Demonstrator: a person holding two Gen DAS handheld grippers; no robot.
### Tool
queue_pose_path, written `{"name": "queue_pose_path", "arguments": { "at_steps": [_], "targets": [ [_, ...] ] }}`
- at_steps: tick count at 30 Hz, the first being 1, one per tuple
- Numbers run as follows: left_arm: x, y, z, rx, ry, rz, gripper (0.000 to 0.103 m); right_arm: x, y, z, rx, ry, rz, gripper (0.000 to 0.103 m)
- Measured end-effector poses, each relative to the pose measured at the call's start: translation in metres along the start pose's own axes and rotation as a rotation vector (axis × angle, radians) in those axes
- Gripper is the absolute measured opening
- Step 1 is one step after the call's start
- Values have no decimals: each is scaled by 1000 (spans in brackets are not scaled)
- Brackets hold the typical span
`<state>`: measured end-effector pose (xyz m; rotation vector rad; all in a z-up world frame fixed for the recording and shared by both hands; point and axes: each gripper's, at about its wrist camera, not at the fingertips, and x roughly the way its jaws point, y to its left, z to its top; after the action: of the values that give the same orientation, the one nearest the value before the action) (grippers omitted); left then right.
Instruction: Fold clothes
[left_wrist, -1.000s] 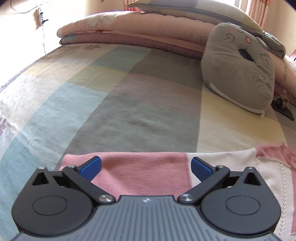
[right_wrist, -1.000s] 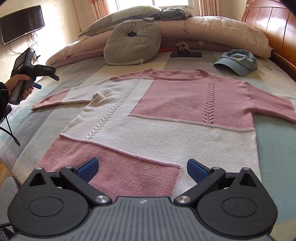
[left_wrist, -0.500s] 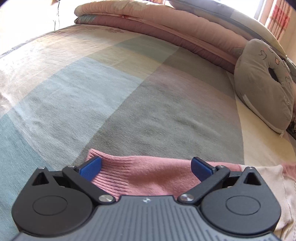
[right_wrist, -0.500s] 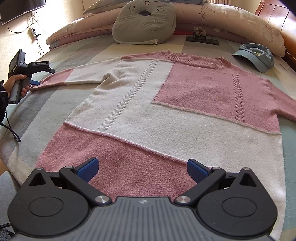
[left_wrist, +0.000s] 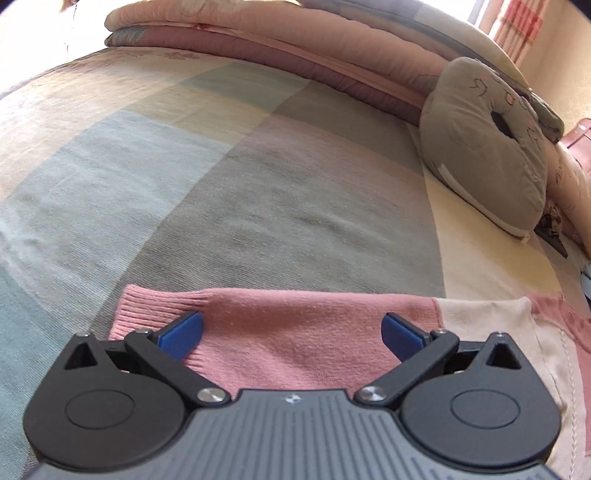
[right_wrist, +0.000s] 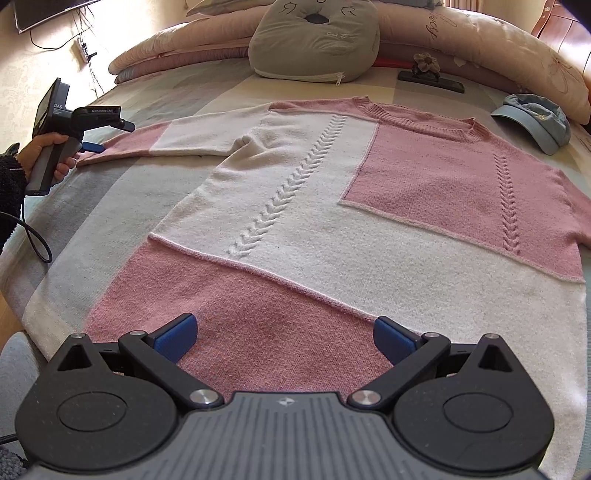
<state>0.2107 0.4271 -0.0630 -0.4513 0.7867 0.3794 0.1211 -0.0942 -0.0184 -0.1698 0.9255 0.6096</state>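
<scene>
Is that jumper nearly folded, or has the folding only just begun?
Only just begun. Done: the sweater lies spread flat, front up, on the bed. In hand: the left gripper is open over the pink sleeve cuff, and the right gripper is open above the hem. Left: every fold; neither sleeve is turned in yet.

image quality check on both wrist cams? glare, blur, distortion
Left wrist: window corner top right blown out; checked bedspread soft, slightly blurred, with heavy fisheye bulge; pink ribbed sleeve cuff reasonably sharp. Right wrist: even daylight, pink and cream knit sweater crisp, cable stitches readable; mild glare along the pillows; edges curve, dark vignette in the corners.
</scene>
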Motion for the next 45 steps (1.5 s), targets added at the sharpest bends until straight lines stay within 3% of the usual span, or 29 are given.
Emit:
{"name": "queue_pose_path", "arguments": {
  "at_steps": [3,5,10,14,19,24,29,37,45],
  "targets": [
    [-8,-4,5,-22,12,71,102,-4,-4,-2,18,-5,-4,103],
    [-19,-14,3,15,13,65,102,-9,-7,-3,35,-14,1,103],
    [-47,-57,-7,116,14,26,102,-24,-8,-7,31,-46,15,103],
    [-57,-103,-23,157,42,-52,102,-36,-13,-16,40,-62,19,103],
    [-63,-180,-67,242,117,-183,102,-51,-21,-27,60,-79,21,103],
    [-80,-254,-133,329,143,-328,102,-64,-29,-39,80,-94,21,103],
    [-98,-304,-195,521,96,-310,102,-56,-50,-50,119,-64,-45,103],
    [-116,-311,-260,670,84,-257,102,-59,-67,-56,172,-70,-74,103],
    [-143,-280,-286,656,85,-260,102,-63,-66,-59,172,-75,-72,103]
  ]
}}
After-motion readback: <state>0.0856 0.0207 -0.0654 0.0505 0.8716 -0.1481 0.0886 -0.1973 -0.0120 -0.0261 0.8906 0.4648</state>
